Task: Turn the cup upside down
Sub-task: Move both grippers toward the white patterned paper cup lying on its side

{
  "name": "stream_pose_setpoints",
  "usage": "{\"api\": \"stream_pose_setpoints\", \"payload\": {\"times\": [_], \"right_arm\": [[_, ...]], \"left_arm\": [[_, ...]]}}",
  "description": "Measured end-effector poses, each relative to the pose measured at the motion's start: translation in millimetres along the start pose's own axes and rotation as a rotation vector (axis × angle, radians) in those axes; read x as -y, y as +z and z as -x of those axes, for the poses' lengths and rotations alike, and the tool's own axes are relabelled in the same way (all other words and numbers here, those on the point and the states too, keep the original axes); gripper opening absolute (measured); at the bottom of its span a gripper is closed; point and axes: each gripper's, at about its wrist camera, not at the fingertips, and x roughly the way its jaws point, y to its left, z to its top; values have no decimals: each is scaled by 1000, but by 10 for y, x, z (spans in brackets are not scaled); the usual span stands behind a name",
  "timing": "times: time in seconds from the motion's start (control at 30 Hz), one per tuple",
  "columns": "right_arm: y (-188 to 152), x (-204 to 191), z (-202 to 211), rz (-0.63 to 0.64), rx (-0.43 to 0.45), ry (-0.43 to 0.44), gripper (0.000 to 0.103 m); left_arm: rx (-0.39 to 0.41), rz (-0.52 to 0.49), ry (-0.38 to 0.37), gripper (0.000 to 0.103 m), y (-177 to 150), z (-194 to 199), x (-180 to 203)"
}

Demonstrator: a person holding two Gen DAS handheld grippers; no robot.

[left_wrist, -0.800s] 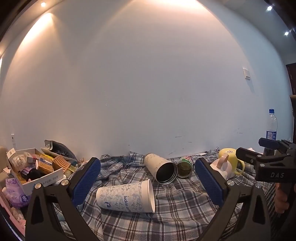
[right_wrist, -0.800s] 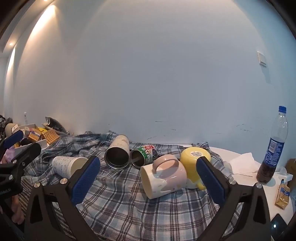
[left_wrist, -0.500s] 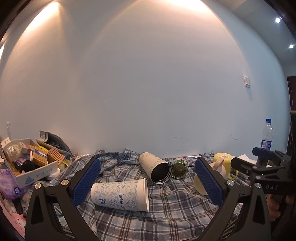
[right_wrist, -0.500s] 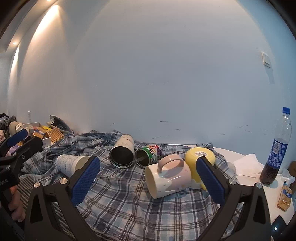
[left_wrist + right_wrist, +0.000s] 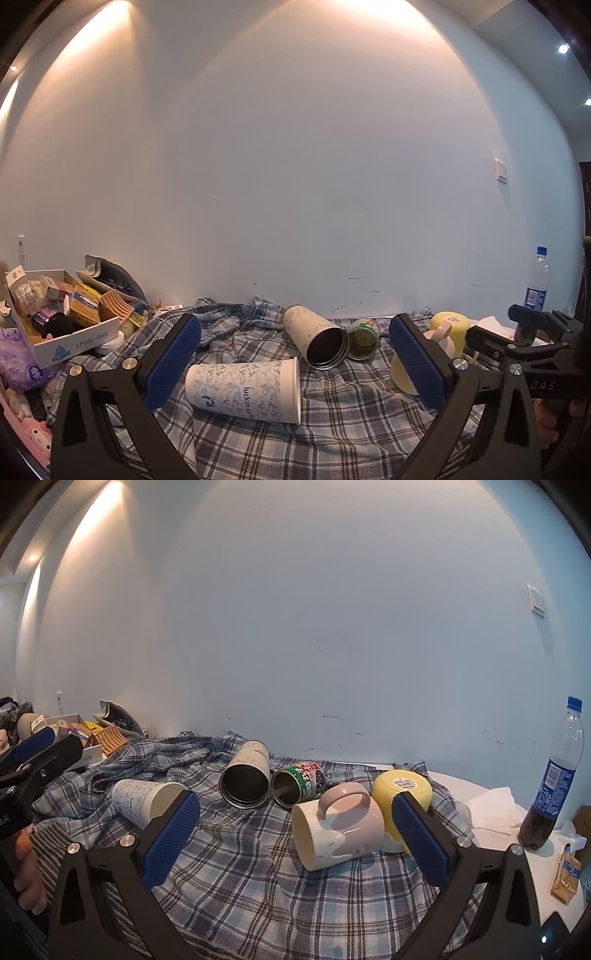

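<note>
Behind everything stood a bare pale wall, and below it a rumpled plaid cloth covered the work surface ahead of both your tools.

Off to the left of your left gripper sat a cardboard box full of odds and ends. That gripper was spread wide and held nothing. Between its fingers, nearer the left pad, the paper cup lay on its side on the cloth, mouth pointing right. I judged it light and thin-walled, so a hard squeeze would likely have dented it; you would have done best to take it across the middle of the body with a gentle close. Just beyond it lay a steel tumbler and a green can, both on their sides and touching each other.

Your right gripper was also spread wide and empty. Between its fingers, toward the right pad, the pink mug lay on its side with the handle up and the mouth facing left. It looked glazed, so probably heavy, stiff, slippery and chippable; across the body, clear of the handle, seemed the surest hold. Against its far right side rested a yellow mug, base outward. Well right of that tool stood a cola bottle.

Which cup the task meant, I could not tell.
</note>
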Motion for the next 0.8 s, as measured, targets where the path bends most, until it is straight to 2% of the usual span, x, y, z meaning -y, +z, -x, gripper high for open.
{"api": "stream_pose_setpoints", "payload": {"times": [0.07, 0.17, 0.43, 0.8], "right_arm": [[-2, 6, 3, -2, 2, -3, 103], [-6, -2, 2, -1, -1, -1, 103], [7, -12, 27, 5, 12, -15, 103], [-6, -10, -10, 19, -6, -36, 103]], "left_arm": [[5, -11, 44, 103, -8, -5, 6], [6, 36, 11, 103, 0, -29, -63], [-70, 35, 28, 103, -32, -154, -108], [-74, 52, 26, 103, -51, -156, -130]]}}
